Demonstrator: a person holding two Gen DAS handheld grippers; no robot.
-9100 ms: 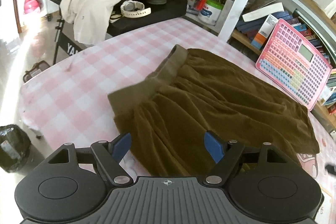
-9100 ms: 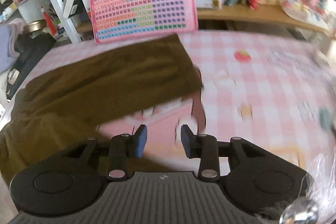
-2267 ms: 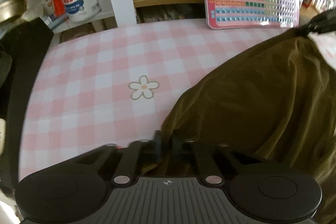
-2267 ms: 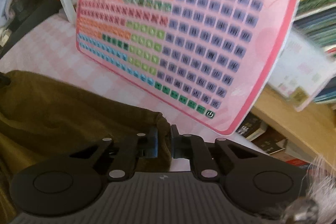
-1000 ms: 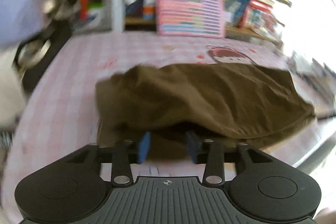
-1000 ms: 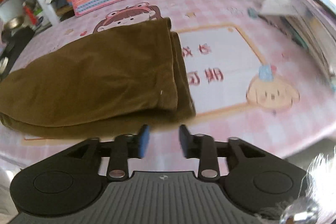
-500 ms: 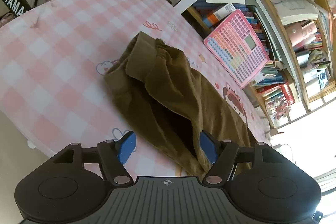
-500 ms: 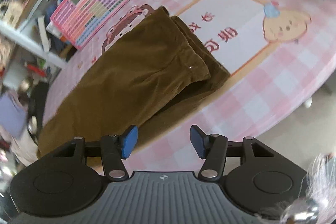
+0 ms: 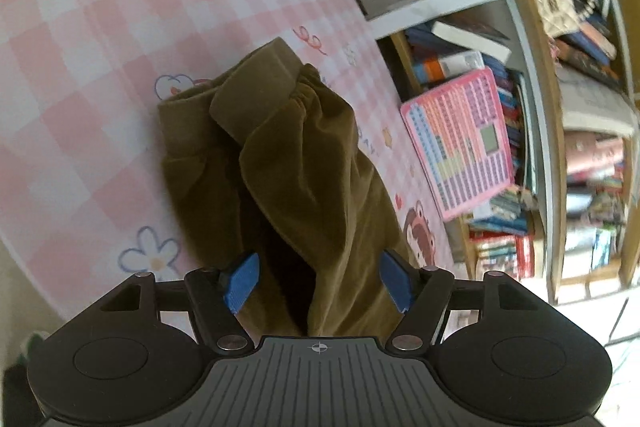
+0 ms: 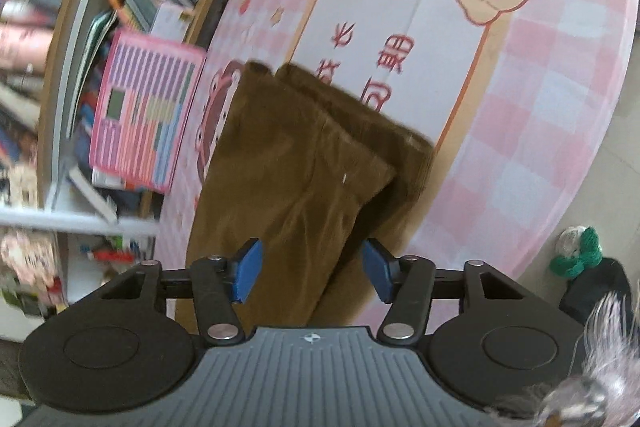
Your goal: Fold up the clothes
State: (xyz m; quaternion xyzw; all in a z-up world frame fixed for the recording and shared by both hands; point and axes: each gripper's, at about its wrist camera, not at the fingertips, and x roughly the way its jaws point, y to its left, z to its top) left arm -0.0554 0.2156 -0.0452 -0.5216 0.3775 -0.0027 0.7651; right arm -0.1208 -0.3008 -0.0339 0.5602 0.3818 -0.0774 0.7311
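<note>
Brown corduroy trousers (image 9: 296, 163) lie folded lengthwise on the pink checked tablecloth (image 9: 80, 39), waistband end at the far side in the left wrist view. My left gripper (image 9: 318, 283) hangs open above the folded cloth, blue pads wide apart, holding nothing. In the right wrist view the trousers (image 10: 296, 167) show their two stacked leg hems near the printed white panel. My right gripper (image 10: 310, 275) is open too, above the leg end, with only cloth below the gap.
A pink toy keyboard (image 9: 460, 139) leans on the bookshelf (image 9: 580, 107) behind the table; it also appears as the pink keyboard (image 10: 140, 115) in the right view. The table edge (image 10: 592, 147) drops to the floor at right, where a dark object with a green toy (image 10: 580, 255) sits.
Both grippers let go of the trousers after folding them and opened wide. Since half a second ago both views swung round and moved closer above the cloth.
</note>
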